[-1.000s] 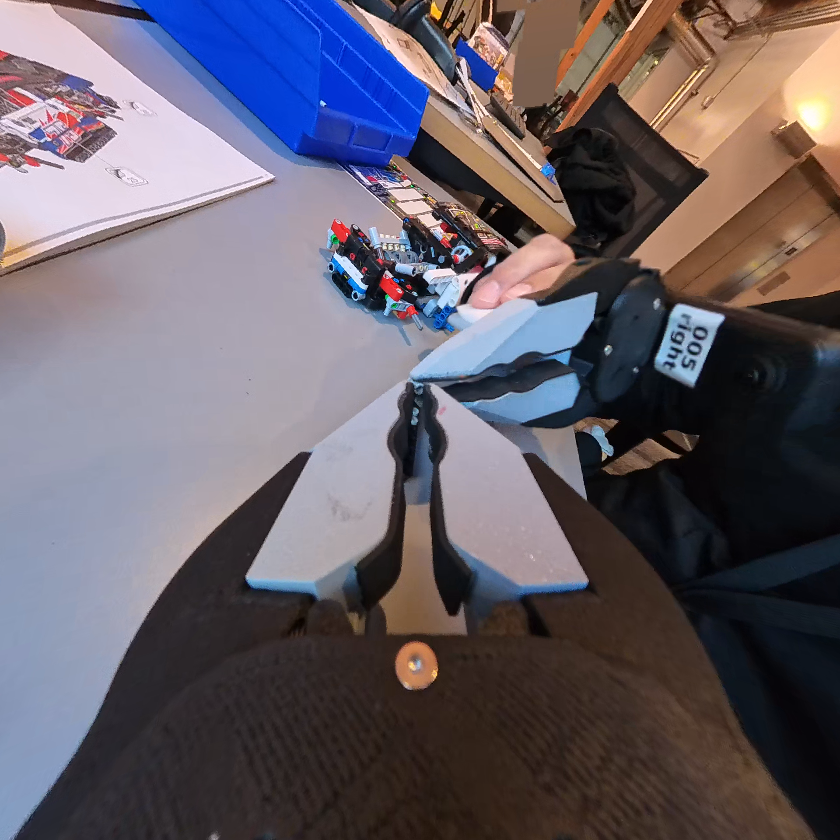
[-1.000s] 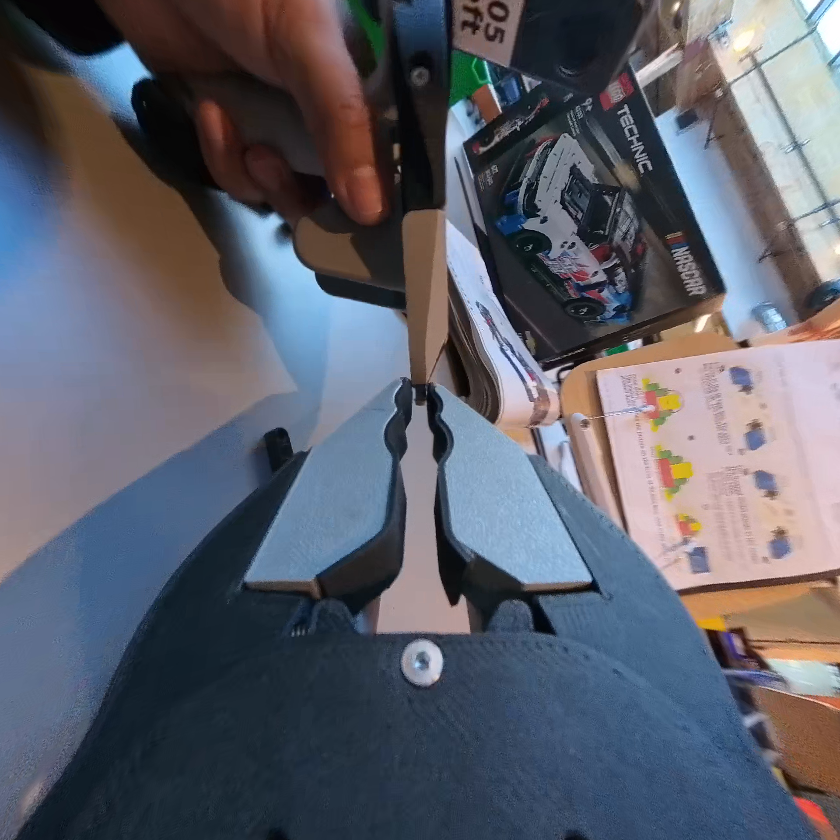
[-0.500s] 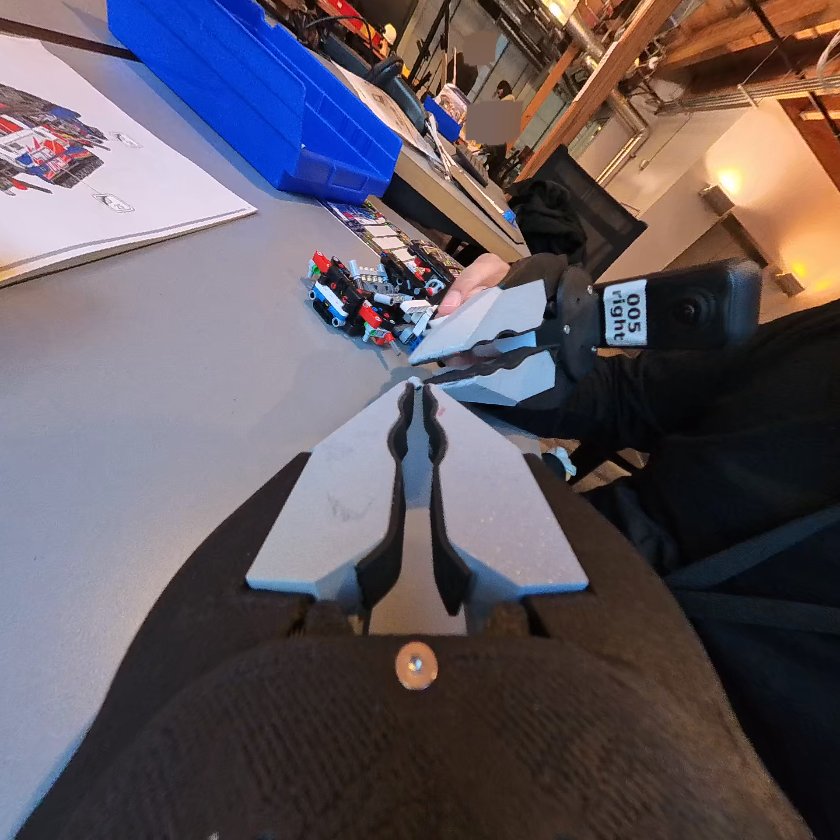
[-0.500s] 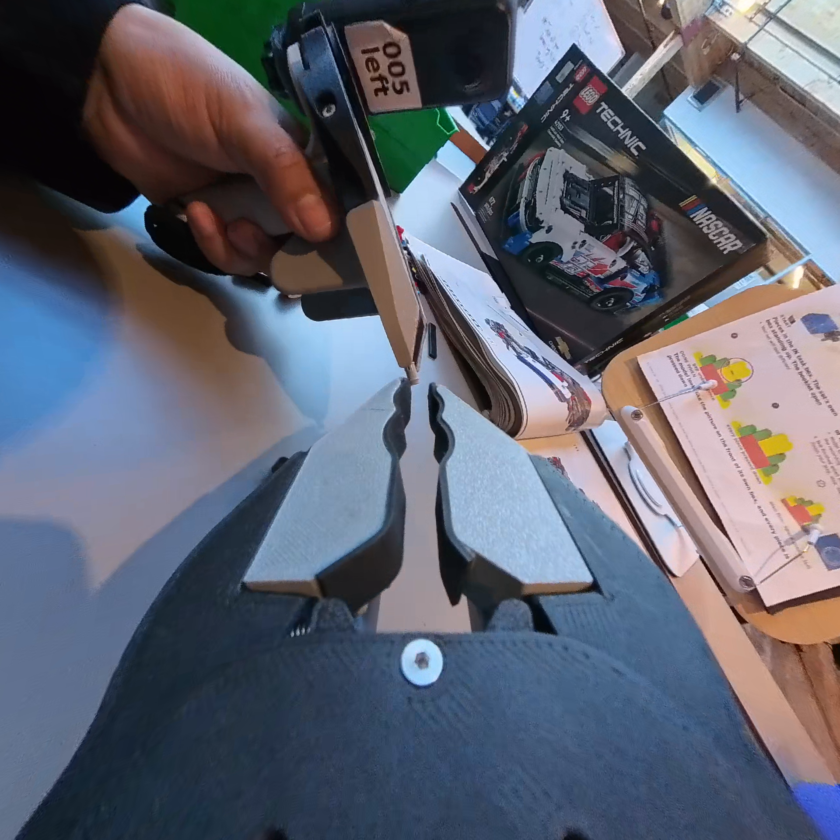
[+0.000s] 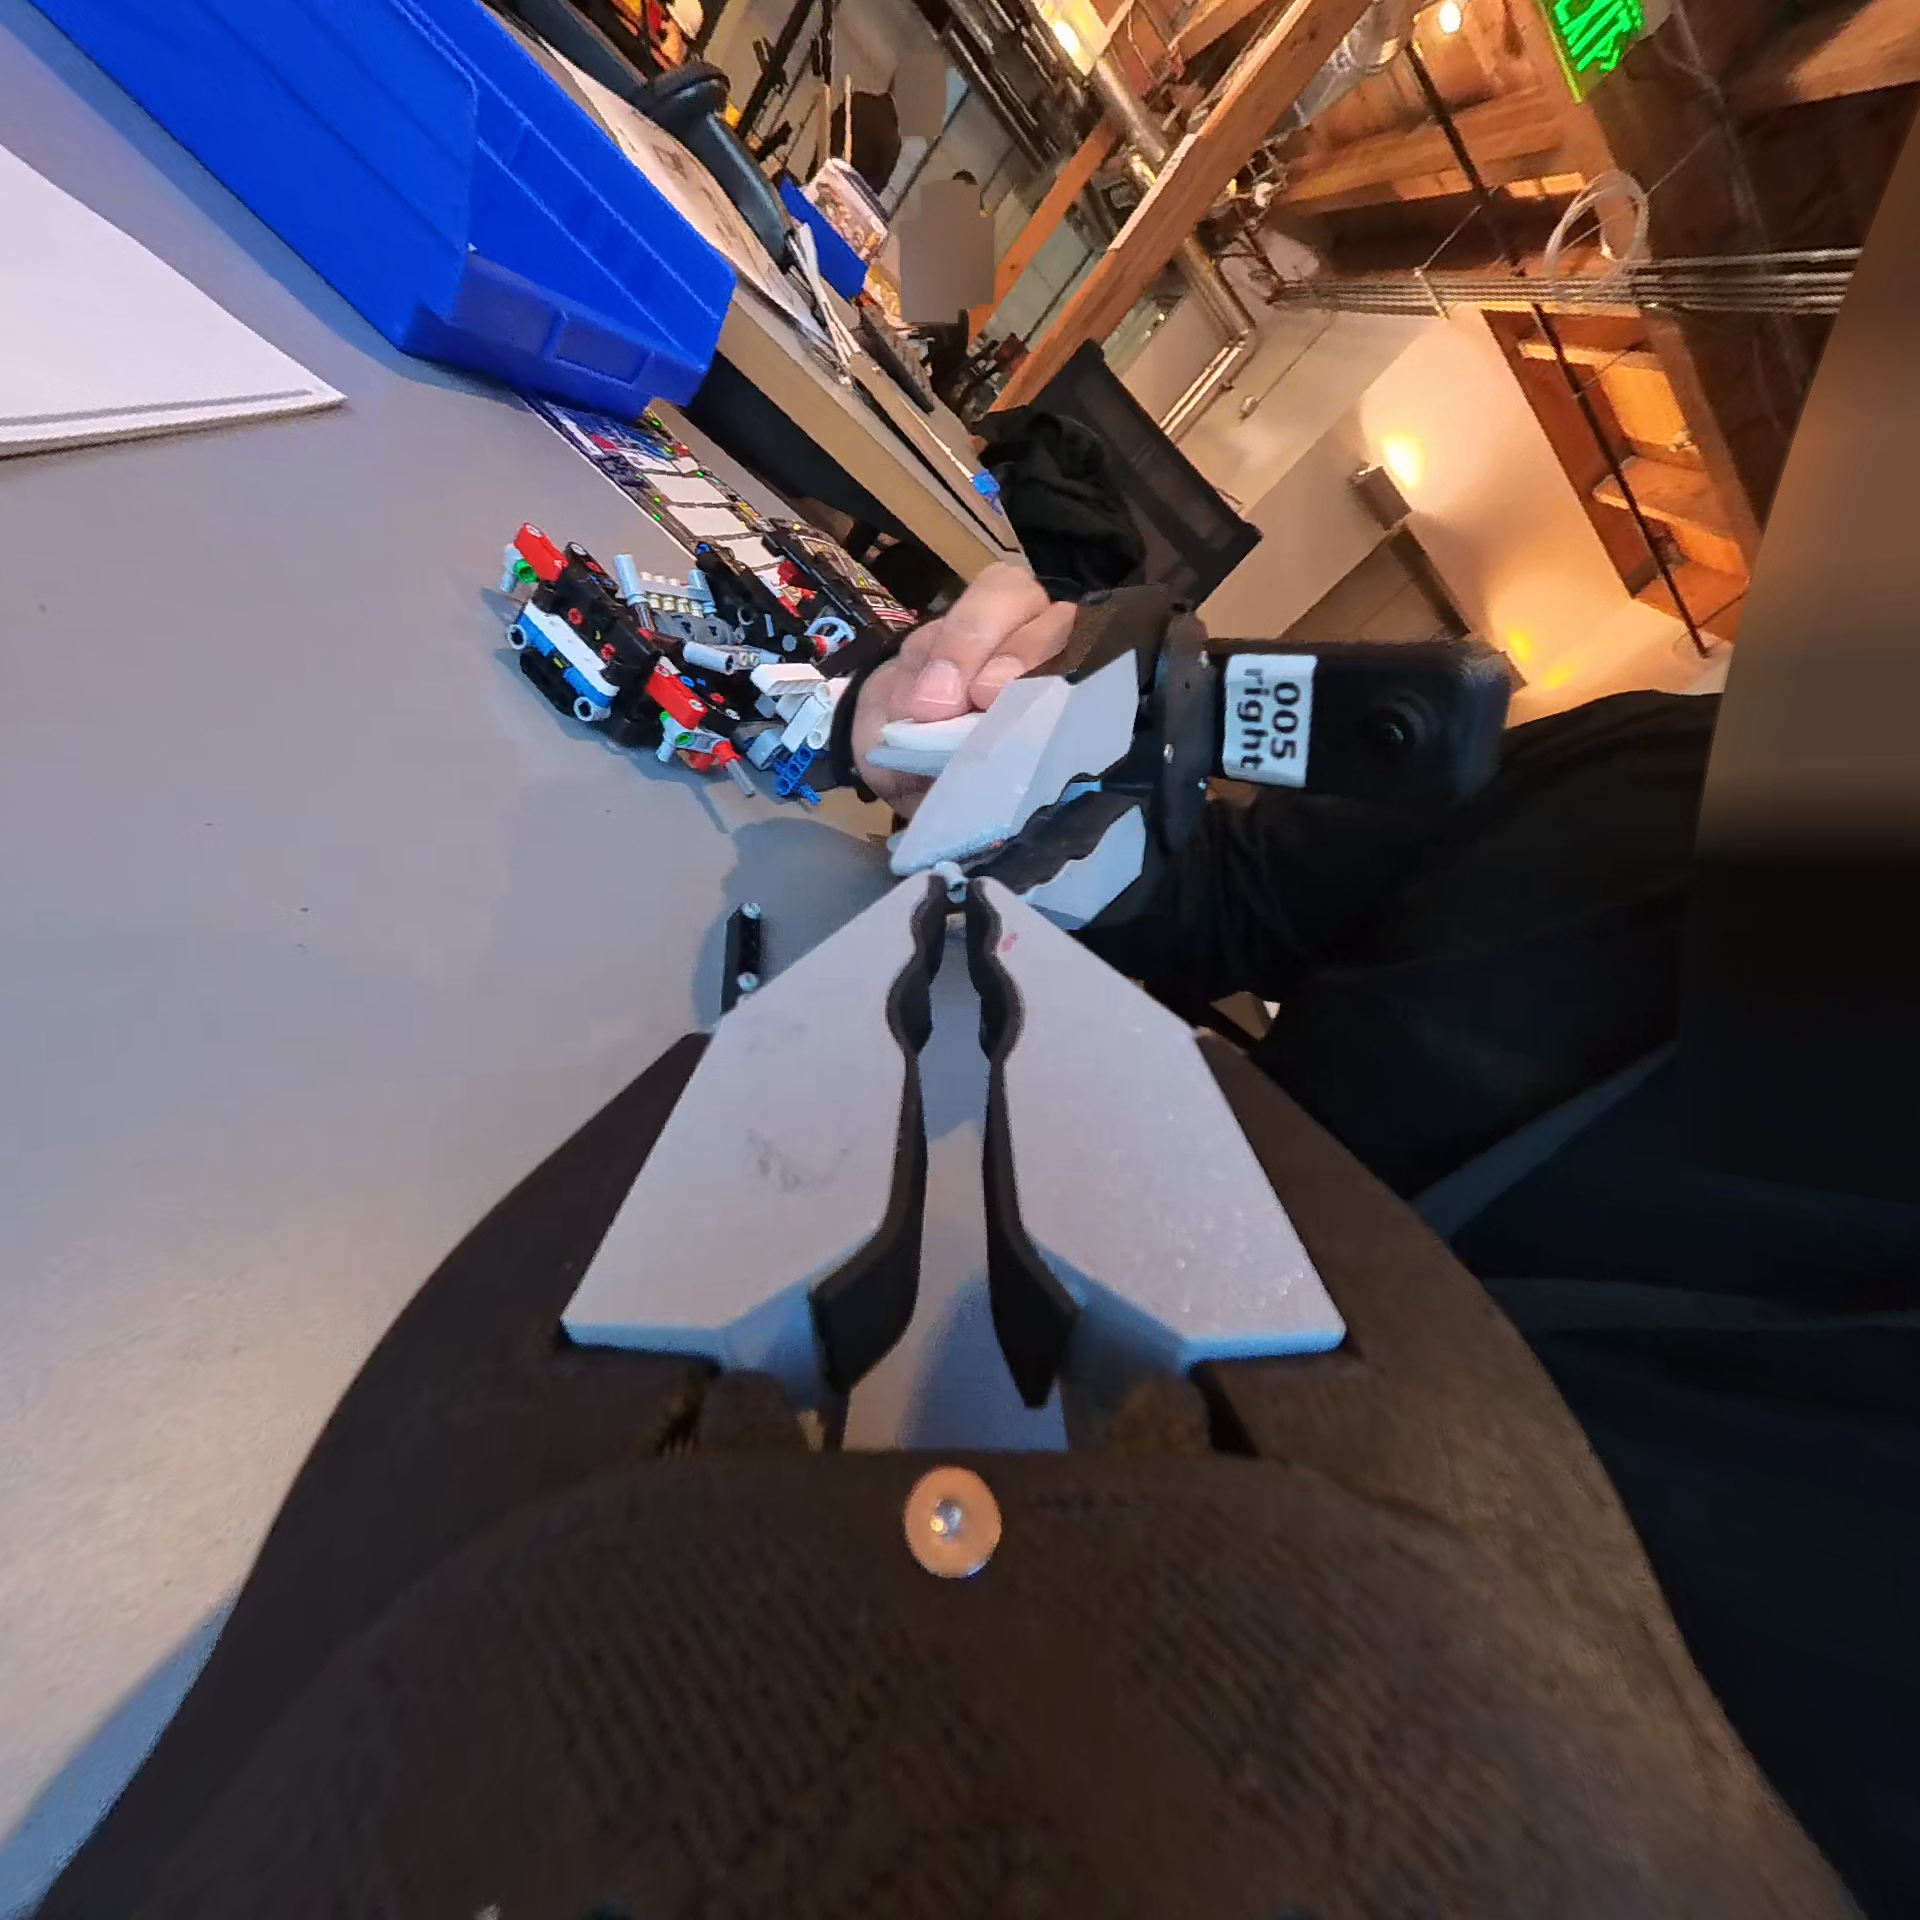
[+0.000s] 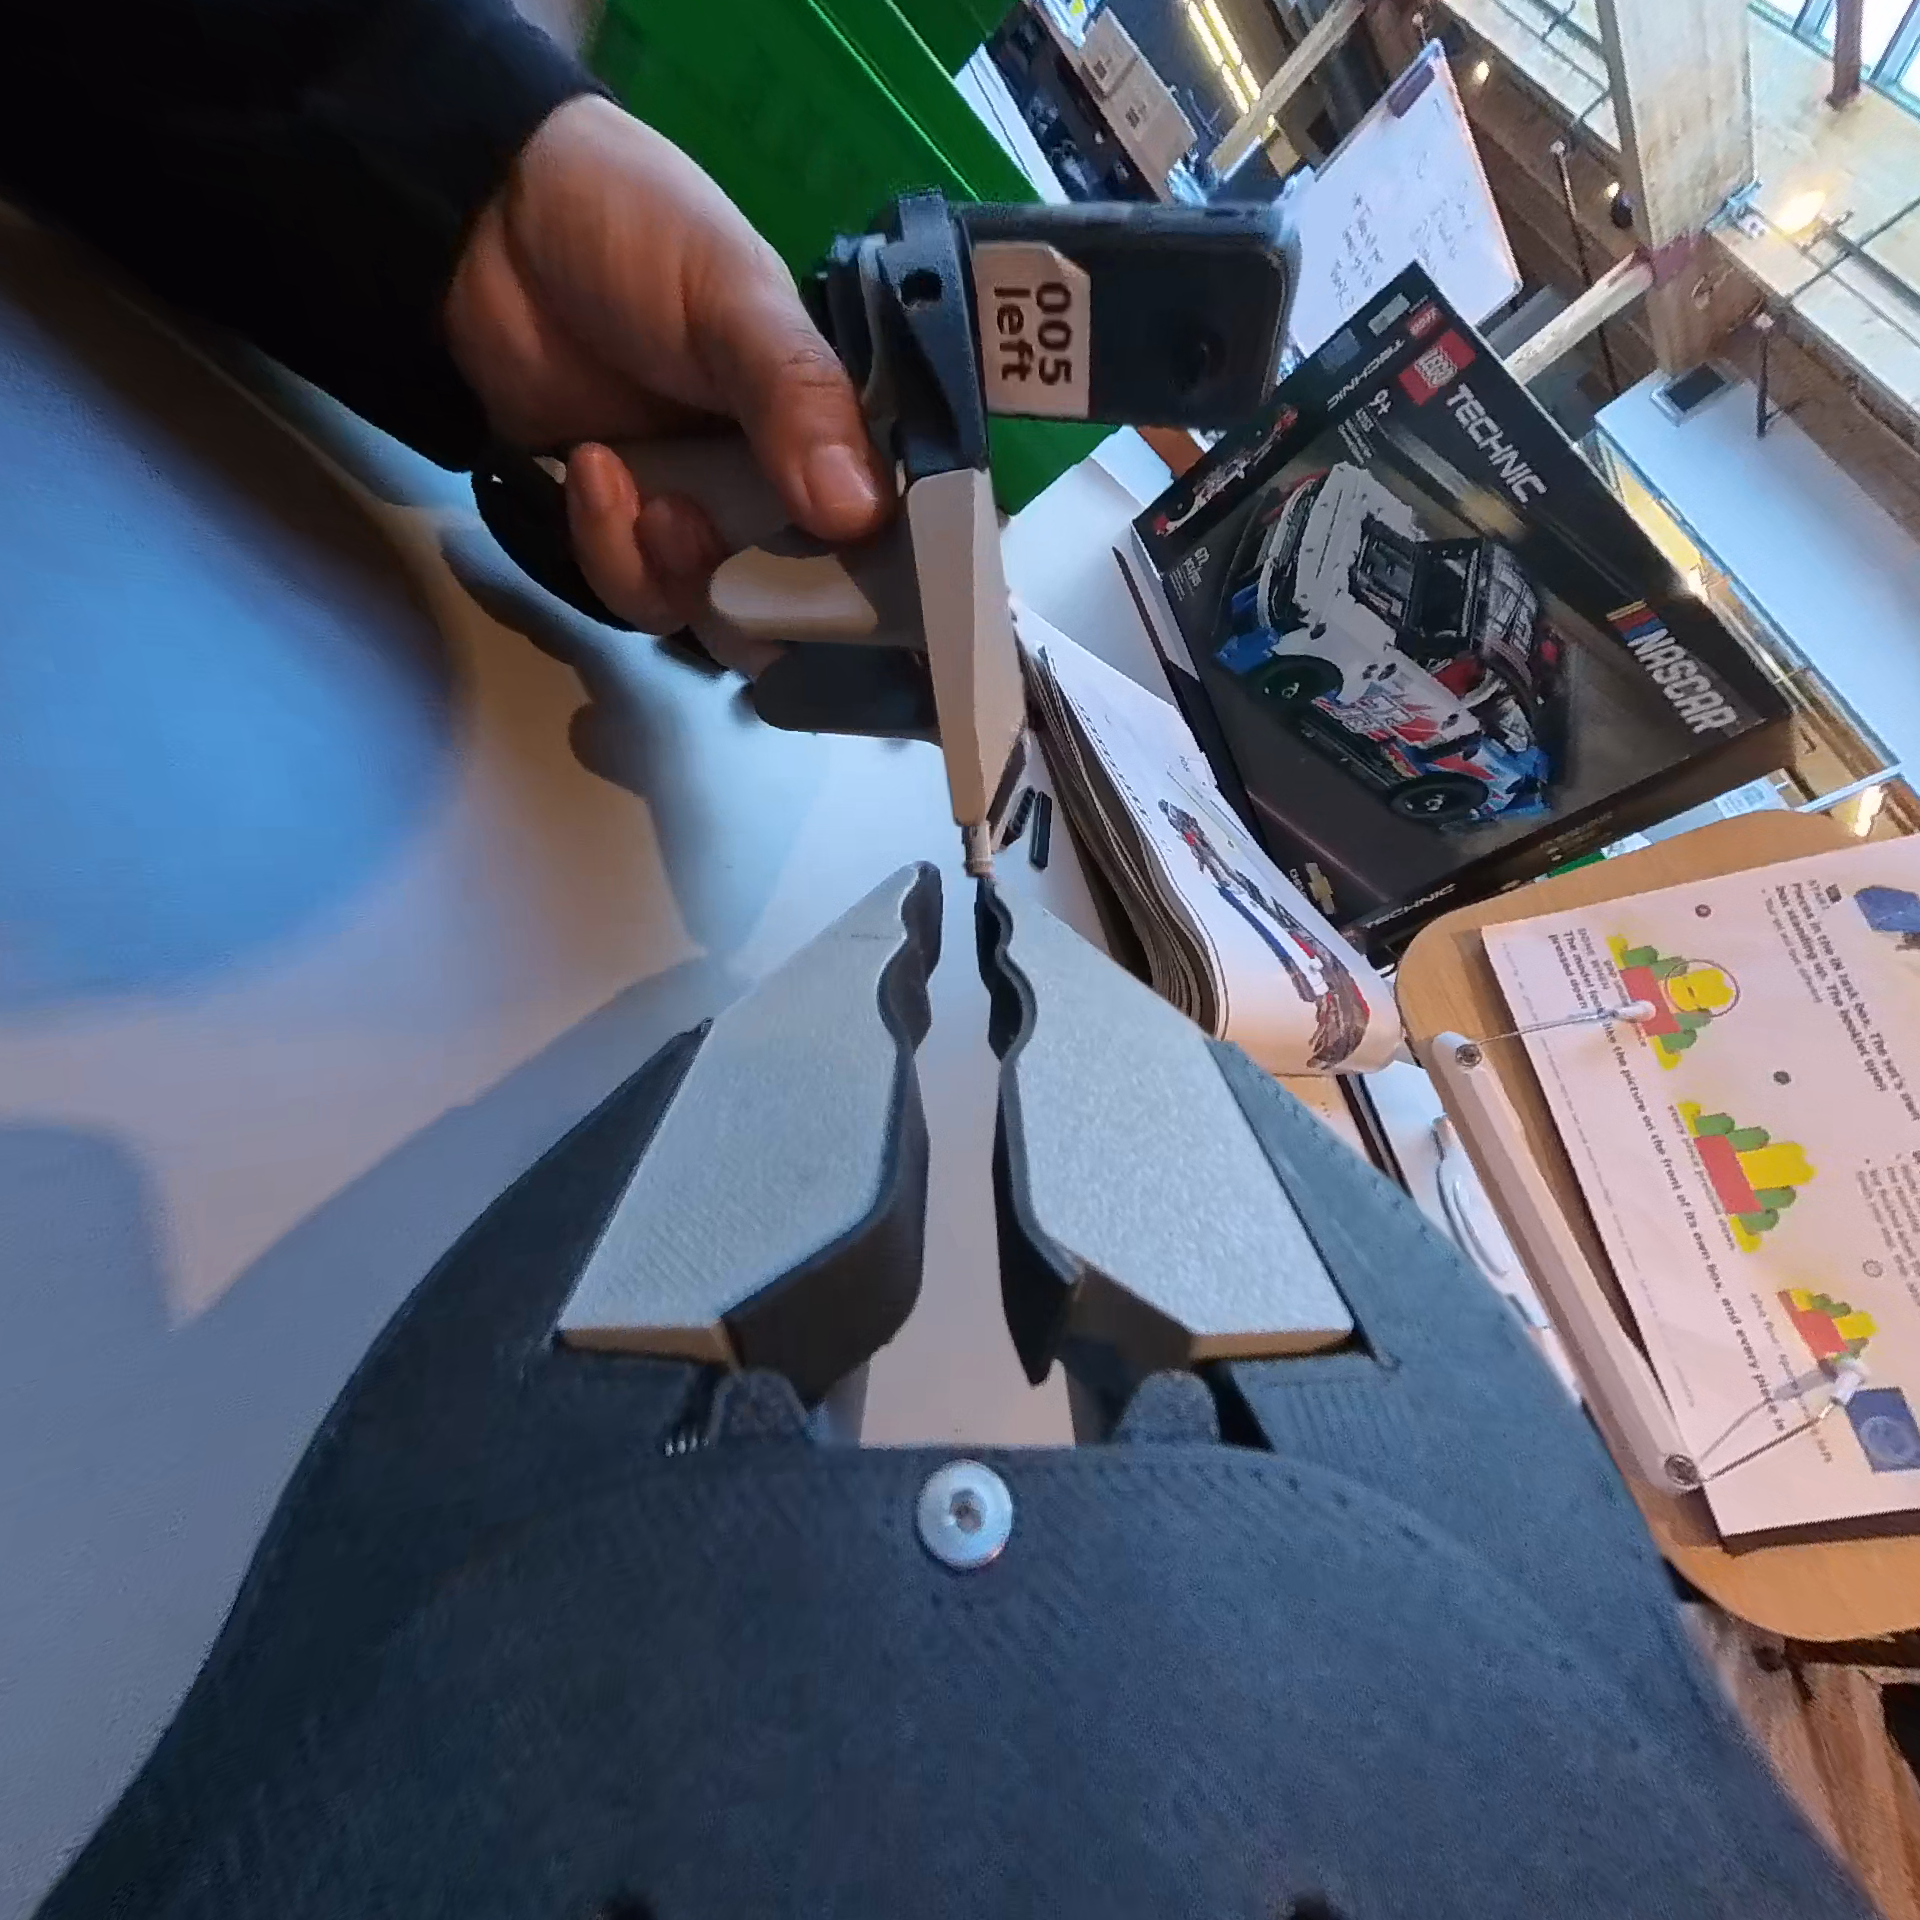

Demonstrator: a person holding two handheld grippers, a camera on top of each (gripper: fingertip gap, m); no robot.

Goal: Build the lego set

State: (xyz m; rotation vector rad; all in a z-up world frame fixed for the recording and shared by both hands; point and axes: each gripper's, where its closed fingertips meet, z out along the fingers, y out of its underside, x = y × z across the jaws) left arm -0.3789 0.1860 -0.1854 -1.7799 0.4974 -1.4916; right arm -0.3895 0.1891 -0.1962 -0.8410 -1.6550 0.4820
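My left gripper (image 5: 948, 902) is shut on a small grey pin (image 5: 948, 881) that sticks out of its tips above the grey table (image 5: 260, 935). In the right wrist view, the left gripper (image 6: 975, 821) points down with the pin (image 6: 975, 860) at its tip. My right gripper (image 6: 953, 891) has its jaws slightly apart and empty, its tips just below the pin. It also shows in the left wrist view (image 5: 940, 857), tip to tip with the left. A heap of loose lego parts (image 5: 675, 665) lies farther back. A small black beam (image 5: 746, 940) lies on the table beside my left fingers.
A blue bin (image 5: 416, 187) and a white booklet (image 5: 104, 353) lie at the far left. In the right wrist view are an open instruction booklet (image 6: 1195, 883), a lego box (image 6: 1455, 623), a green bin (image 6: 831, 114) and a wooden board with a printed sheet (image 6: 1714, 1143). The tips of both grippers are at nearly the same place.
The right gripper's jaws have parted from nearly shut. The left gripper now holds the grey pin at its tips. Both grippers have shifted while staying tip to tip.
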